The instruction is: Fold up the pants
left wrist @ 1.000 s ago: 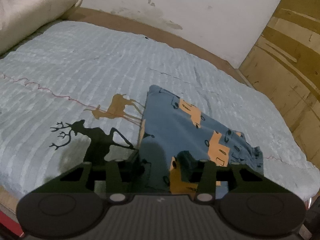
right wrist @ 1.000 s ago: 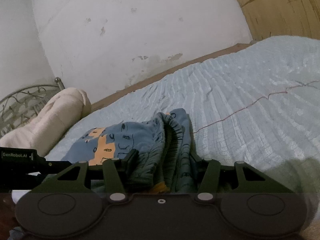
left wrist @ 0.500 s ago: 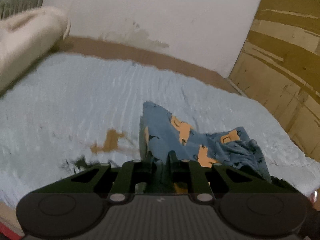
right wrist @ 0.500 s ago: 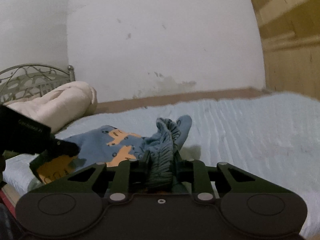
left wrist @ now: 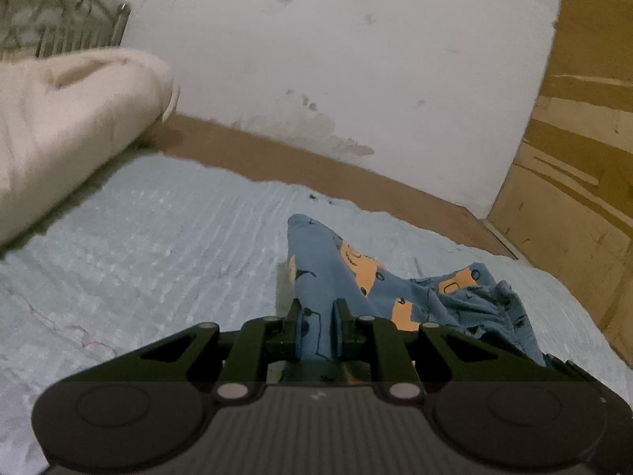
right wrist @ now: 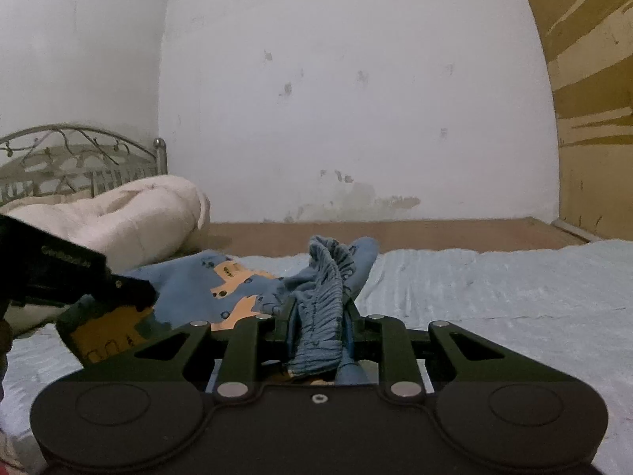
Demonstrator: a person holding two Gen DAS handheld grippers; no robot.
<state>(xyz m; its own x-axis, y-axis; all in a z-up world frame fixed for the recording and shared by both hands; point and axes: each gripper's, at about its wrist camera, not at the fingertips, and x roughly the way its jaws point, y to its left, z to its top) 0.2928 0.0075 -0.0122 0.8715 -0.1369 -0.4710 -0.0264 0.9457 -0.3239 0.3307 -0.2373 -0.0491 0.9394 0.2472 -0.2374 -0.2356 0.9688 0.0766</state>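
Blue printed pants at lower centre, pinched by both left gripper and right gripper jaws above the bed.

White wall showing scuffs and peeling patch low down, meeting second wall at corner on left. Brown bed frame running along wall base. Pale blue ribbed bedspread covering bed. Cream rolled duvet lying at head end, against metal scrollwork headboard. Tan wooden panel with streaky grain standing at right. Dim, even light falling across room.
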